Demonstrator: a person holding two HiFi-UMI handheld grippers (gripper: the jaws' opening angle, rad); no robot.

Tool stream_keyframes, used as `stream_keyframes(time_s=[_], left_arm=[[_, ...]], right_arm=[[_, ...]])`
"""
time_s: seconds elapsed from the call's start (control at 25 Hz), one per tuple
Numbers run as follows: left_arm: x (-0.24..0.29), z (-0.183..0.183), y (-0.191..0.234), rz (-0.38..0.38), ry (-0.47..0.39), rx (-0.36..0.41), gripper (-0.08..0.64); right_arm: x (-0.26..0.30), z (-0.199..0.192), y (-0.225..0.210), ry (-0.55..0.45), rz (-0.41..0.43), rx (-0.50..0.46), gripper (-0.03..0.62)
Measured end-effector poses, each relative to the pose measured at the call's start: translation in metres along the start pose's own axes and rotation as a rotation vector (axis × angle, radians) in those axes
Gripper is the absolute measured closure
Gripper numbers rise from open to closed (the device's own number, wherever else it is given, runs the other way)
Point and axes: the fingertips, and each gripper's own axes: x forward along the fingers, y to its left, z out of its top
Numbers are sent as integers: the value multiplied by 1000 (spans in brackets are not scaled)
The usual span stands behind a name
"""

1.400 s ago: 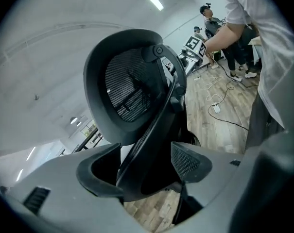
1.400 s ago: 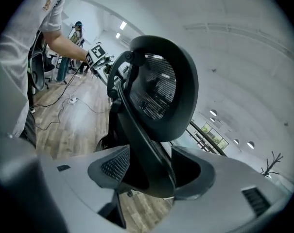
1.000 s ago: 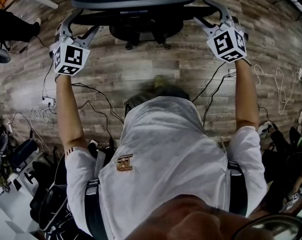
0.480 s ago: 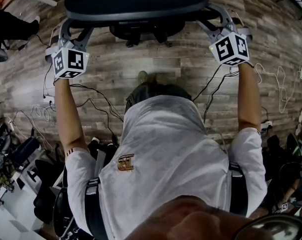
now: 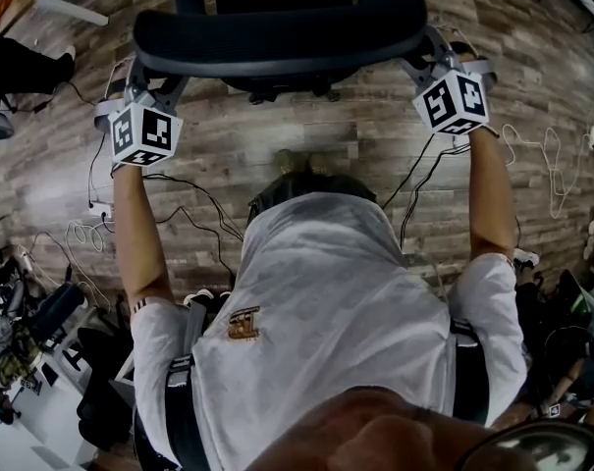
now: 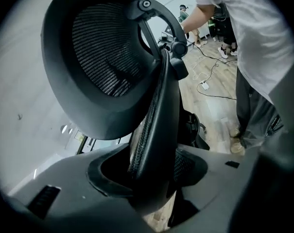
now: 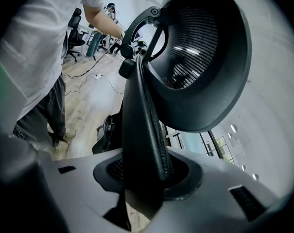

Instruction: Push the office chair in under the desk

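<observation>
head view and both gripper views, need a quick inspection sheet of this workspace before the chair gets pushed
surface: wood-plank floor; no desk in view
job's things: office chair, upright, in front of the person
clutter: dark bags and gear at the person's left
grippers: left gripper and right gripper, jaws closing, each with a side edge of the chair's back between them
cables: black cables and a white cable loose on the floor
surroundings: second chair; a bystander far off

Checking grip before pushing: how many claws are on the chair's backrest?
2. The left claw straddles the backrest at its left end, the right claw at its right end; both are closing on it.
</observation>
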Motion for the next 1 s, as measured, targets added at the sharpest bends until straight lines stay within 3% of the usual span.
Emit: stream_keyframes(time_s=[0.28,0.64,1.0], left_arm=[[15,0,-1,-45,-42,47,379],[31,-13,17,-85,-66,63,379],[64,-50,70,-85,-33,69,377]], right_arm=[[10,-6,-7,58,-2,-20,451],[28,-3,-17,105,2,-10,460],[78,9,-59,131,-12,-13,466]])
